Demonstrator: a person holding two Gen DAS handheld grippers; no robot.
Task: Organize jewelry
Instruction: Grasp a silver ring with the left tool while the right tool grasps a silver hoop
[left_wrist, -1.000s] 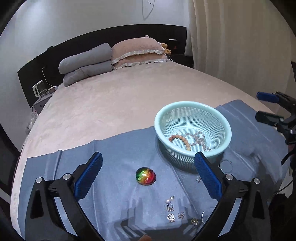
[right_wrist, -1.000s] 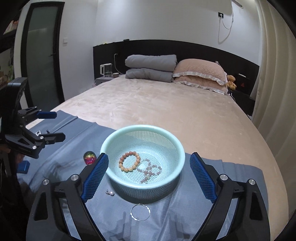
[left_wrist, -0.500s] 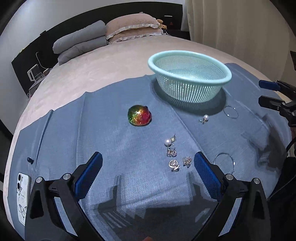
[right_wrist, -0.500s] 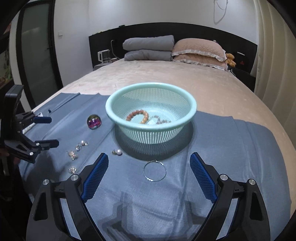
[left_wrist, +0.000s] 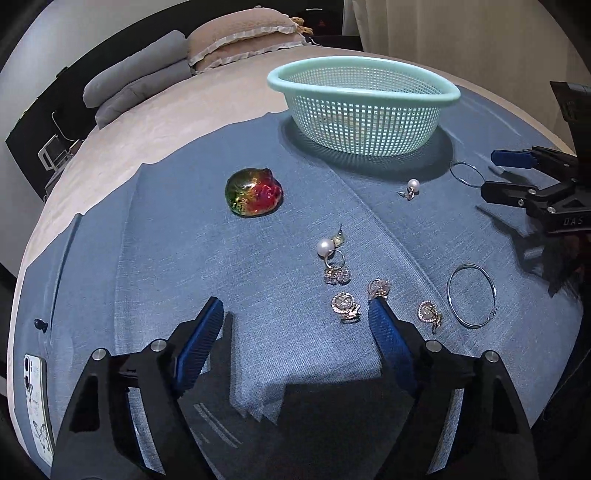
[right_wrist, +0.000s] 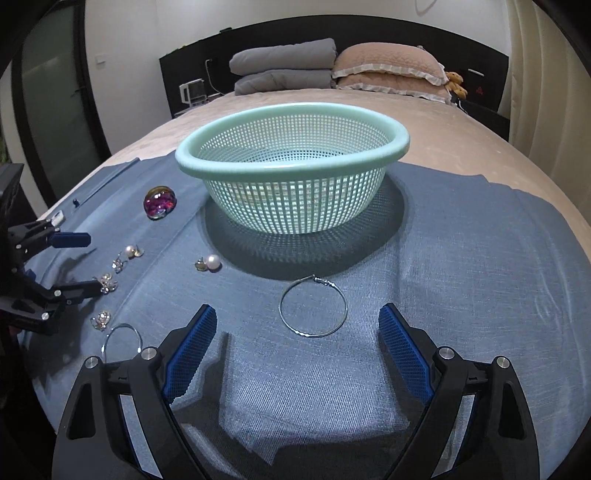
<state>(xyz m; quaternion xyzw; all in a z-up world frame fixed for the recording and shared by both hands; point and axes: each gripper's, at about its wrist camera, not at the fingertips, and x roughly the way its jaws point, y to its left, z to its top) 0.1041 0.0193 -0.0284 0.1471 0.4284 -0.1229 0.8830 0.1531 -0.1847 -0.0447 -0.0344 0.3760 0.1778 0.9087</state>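
A mint mesh basket (left_wrist: 364, 110) (right_wrist: 293, 184) stands on a blue cloth (left_wrist: 166, 258) (right_wrist: 461, 258) on the bed; its contents are hidden from this low angle. Several sparkly earrings (left_wrist: 345, 304) and a pearl earring (left_wrist: 327, 245) lie just ahead of my open, empty left gripper (left_wrist: 295, 314), low over the cloth. A silver hoop (right_wrist: 313, 308) lies just ahead of my open, empty right gripper (right_wrist: 297, 321). A second hoop (left_wrist: 471, 295), another pearl earring (right_wrist: 209, 263) and an iridescent gem (left_wrist: 254, 191) (right_wrist: 160, 203) lie on the cloth.
A phone (left_wrist: 35, 402) lies at the cloth's left edge. Grey and pink pillows (right_wrist: 332, 70) sit at the black headboard. A curtain (right_wrist: 546, 74) hangs on the right. The beige bedspread (right_wrist: 443, 122) stretches behind the basket.
Both grippers have come down low towards the cloth and closer to the jewelry. The basket's inside with its bead bracelets has dropped out of sight. Both stay open.
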